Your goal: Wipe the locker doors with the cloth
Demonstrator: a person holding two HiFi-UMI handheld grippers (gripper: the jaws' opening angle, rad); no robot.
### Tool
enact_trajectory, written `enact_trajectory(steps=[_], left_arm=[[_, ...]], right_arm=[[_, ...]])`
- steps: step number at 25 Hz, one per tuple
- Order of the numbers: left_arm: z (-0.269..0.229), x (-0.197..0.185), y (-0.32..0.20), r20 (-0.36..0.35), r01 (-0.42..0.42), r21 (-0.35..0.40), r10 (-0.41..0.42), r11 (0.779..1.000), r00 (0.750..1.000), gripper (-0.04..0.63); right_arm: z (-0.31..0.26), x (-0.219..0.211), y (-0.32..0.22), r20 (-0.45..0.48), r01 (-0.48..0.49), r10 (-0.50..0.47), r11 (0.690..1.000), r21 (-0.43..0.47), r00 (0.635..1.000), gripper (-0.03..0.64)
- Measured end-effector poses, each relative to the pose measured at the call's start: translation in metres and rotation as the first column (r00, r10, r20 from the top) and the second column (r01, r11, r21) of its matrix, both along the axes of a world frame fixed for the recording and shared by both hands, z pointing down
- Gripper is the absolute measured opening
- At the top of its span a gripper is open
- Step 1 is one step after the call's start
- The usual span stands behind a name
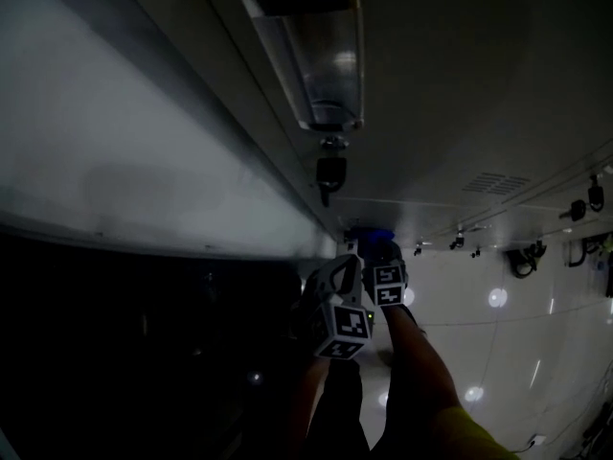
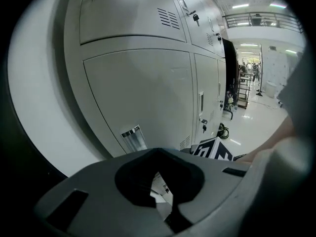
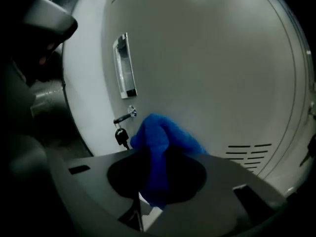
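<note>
A bunched blue cloth (image 3: 159, 141) is held in my right gripper (image 3: 154, 184), which is shut on it close to a grey locker door (image 3: 212, 73); whether the cloth touches the door I cannot tell. In the head view the blue cloth (image 1: 373, 235) shows just past the right gripper (image 1: 380, 255), low down by the lockers. My left gripper (image 1: 337, 300) is close beside it, marker cube up. In its own view the left gripper (image 2: 159, 184) looks shut with nothing in it, facing a lower locker door (image 2: 148, 93).
A recessed handle (image 3: 123, 65) and a hanging key (image 3: 120, 135) are left of the cloth, with vent slots (image 3: 247, 157) at the right. A glossy floor (image 1: 508, 343) runs along the locker row. More keys (image 1: 331, 171) hang from other doors.
</note>
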State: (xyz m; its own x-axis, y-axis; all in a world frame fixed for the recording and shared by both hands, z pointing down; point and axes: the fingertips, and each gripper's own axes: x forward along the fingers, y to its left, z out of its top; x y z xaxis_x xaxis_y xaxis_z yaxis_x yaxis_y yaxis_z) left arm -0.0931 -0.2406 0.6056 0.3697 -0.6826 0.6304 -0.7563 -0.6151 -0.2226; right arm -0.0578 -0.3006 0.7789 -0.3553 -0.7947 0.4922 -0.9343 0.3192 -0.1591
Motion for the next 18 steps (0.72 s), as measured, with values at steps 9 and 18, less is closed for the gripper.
enact_trajectory(steps=[9,18], left_arm=[[-0.008,-0.013,0.010,-0.023,0.100,-0.007,-0.100,0.995,0.995,0.005],[-0.018,-0.033,0.036,-0.014,0.233,0.009,-0.233,0.972,0.972,0.005]], right_arm=[[-0.225,-0.008,0.010,0.089,0.045,-0.080,0.939,0.341,0.993,0.070],[-0.330,-0.042,0.005,0.047,0.166,-0.210,0.876,0.453,0.977,0.069]])
